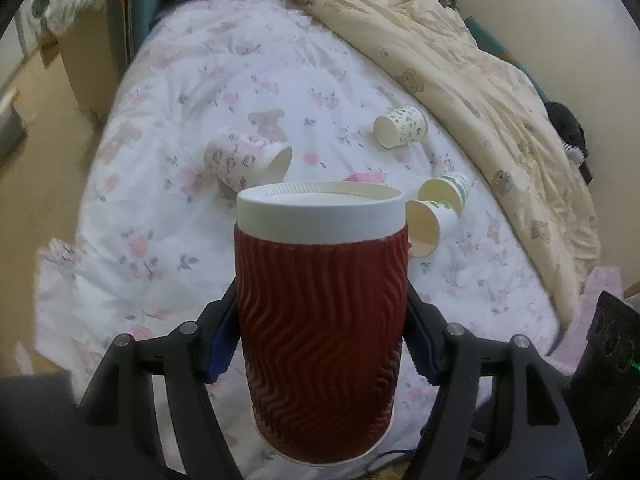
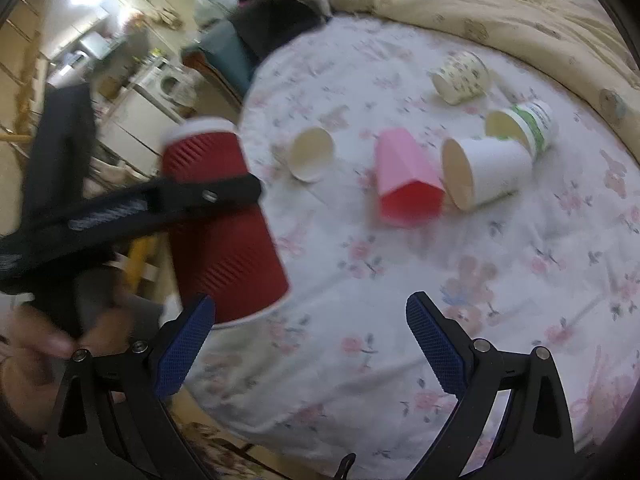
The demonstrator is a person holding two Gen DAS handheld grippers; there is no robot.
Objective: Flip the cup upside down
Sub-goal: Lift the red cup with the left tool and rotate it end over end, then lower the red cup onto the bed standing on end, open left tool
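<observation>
A red ribbed paper cup with a white band at its upper end is held between the blue pads of my left gripper, which is shut on it above the floral bed cover. The same cup shows in the right wrist view, tilted, with the left gripper's black finger across it. My right gripper is open and empty over the near part of the bed, right of the cup.
Several paper cups lie on their sides on the bed: a floral one, a patterned one, a green-banded one, a white one and a pink one. A beige duvet is bunched at the right. Floor lies left.
</observation>
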